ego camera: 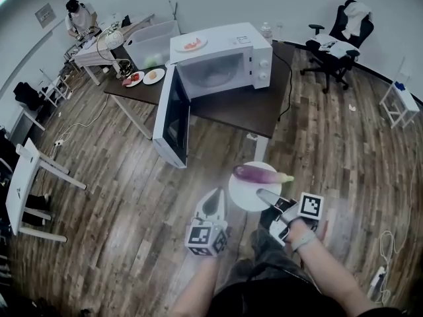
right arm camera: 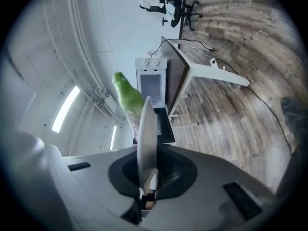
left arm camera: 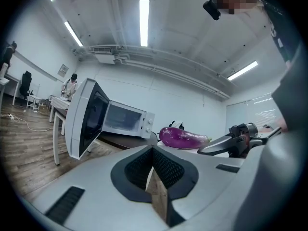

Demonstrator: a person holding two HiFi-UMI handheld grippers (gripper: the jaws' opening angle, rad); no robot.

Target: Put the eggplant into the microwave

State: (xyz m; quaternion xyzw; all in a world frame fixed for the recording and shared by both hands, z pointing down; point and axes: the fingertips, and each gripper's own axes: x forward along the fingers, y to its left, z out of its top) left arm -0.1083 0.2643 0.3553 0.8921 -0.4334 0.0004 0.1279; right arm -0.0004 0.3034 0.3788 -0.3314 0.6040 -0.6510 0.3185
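Note:
A purple eggplant [ego camera: 259, 173] with a green stem lies on a white plate [ego camera: 246, 195]. My right gripper [ego camera: 268, 195] is shut on the plate's near rim and holds it level above the wood floor. In the right gripper view the plate [right arm camera: 147, 129] stands edge-on between the jaws, with the eggplant's green end [right arm camera: 127, 97] beyond it. The white microwave [ego camera: 225, 61] sits on a dark table [ego camera: 244, 111] ahead, its door [ego camera: 170, 117] swung wide open to the left. My left gripper [ego camera: 213, 205] hangs beside the plate, shut and holding nothing. The left gripper view shows the eggplant [left arm camera: 180, 137] and the microwave [left arm camera: 125, 120].
A plate of food [ego camera: 192, 43] rests on top of the microwave. Two more plates [ego camera: 142, 78] and a clear bin [ego camera: 155, 41] stand at the table's left. An office chair [ego camera: 340, 35] is at the back right, a person [ego camera: 80, 17] at the far left, and white tables [ego camera: 23, 183] to the left.

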